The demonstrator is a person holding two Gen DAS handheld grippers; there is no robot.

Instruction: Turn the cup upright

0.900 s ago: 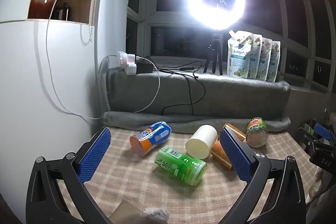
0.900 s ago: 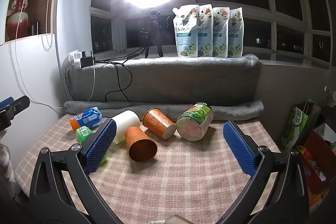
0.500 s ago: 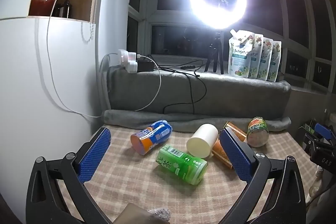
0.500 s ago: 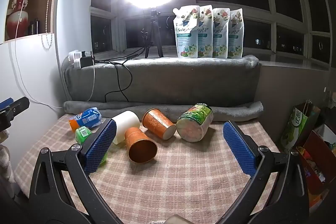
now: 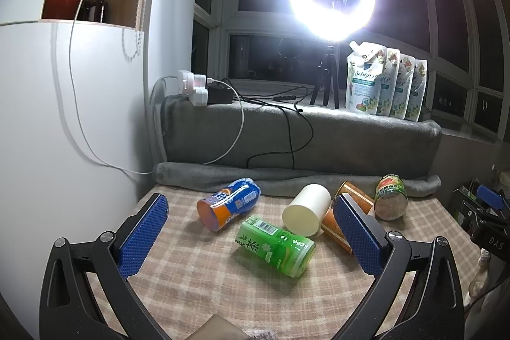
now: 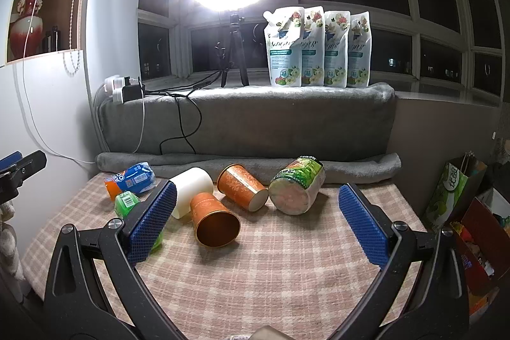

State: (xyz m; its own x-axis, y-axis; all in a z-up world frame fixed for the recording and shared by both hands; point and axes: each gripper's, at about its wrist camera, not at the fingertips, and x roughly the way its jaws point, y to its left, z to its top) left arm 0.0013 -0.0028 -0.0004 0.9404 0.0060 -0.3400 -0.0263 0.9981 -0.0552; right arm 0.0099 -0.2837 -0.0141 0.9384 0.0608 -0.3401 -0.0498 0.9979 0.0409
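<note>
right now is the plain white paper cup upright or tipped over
Tipped over. The plain white paper cup lies on its side on the checked tablecloth, and the left wrist view faces one round end of it.

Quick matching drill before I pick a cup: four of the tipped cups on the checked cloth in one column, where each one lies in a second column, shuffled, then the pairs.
Things:
1. white cup
2. green tea cup
3. blue-and-orange cup
4. orange cup with open mouth toward the camera

Places (right wrist view unless noted):
A. farthest left, near the rolled grey towel
B. nearest of all the cups to the right wrist camera
C. mostly hidden behind the right gripper's left finger
D. just left of both orange cups

Pairs: 1-D, 2-C, 3-A, 4-B
</note>
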